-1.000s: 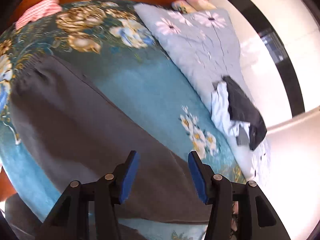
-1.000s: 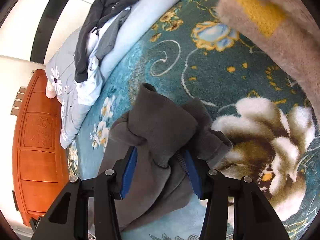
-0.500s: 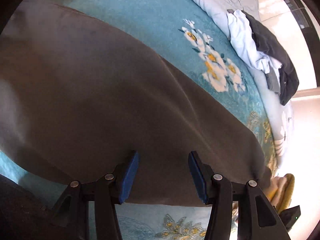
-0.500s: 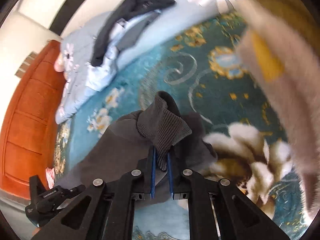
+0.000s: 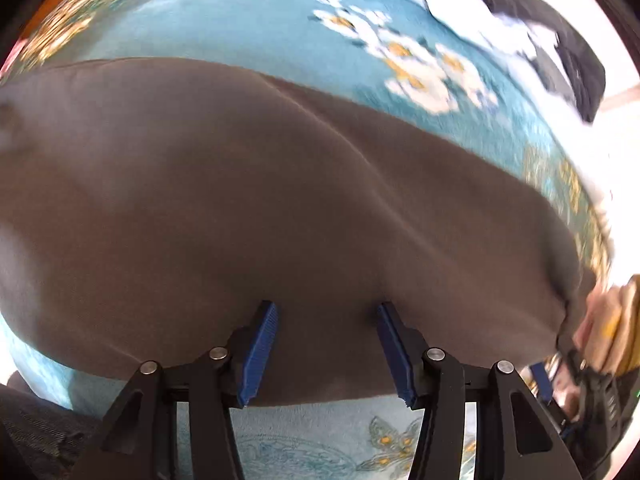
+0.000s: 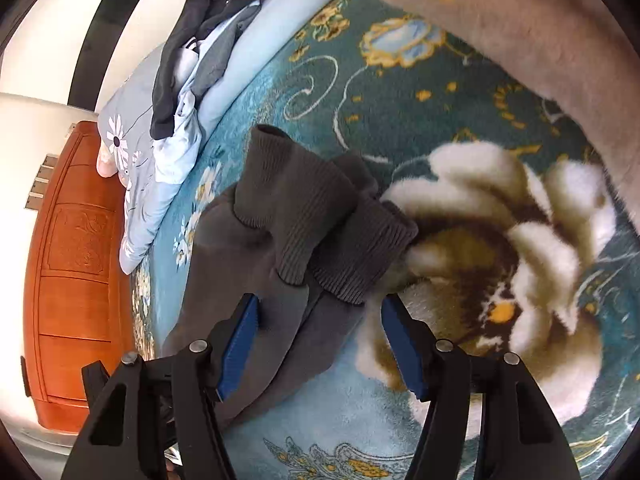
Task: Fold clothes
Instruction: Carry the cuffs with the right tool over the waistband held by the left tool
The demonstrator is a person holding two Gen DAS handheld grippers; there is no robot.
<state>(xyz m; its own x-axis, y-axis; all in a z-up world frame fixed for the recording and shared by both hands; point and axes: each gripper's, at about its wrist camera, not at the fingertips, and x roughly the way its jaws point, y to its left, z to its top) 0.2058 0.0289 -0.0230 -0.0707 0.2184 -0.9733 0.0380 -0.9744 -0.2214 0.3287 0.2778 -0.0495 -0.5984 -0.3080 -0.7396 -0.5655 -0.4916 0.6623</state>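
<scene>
A dark grey garment, apparently sweatpants with ribbed cuffs, lies spread across a teal floral blanket on a bed. Seen from the left wrist, the left gripper hangs just above the garment's near edge with its blue-padded jaws spread wide and nothing between them. The cloth fills most of that view, with one long crease running from the middle toward the far right. A strip of bare blanket shows nearer than the garment's hem.

From the right wrist, the right gripper is also spread wide and empty. Just beyond its fingertips, two ribbed cuffs lie bunched one over the other, tilted up from the blanket. To their right is open blanket with a large white and brown flower pattern. A tan fleece cloth with a yellow patch crosses the far right corner.

At the far left, a heap of dark and pale blue clothes rests on a light blue floral quilt, beside an orange wooden headboard.
</scene>
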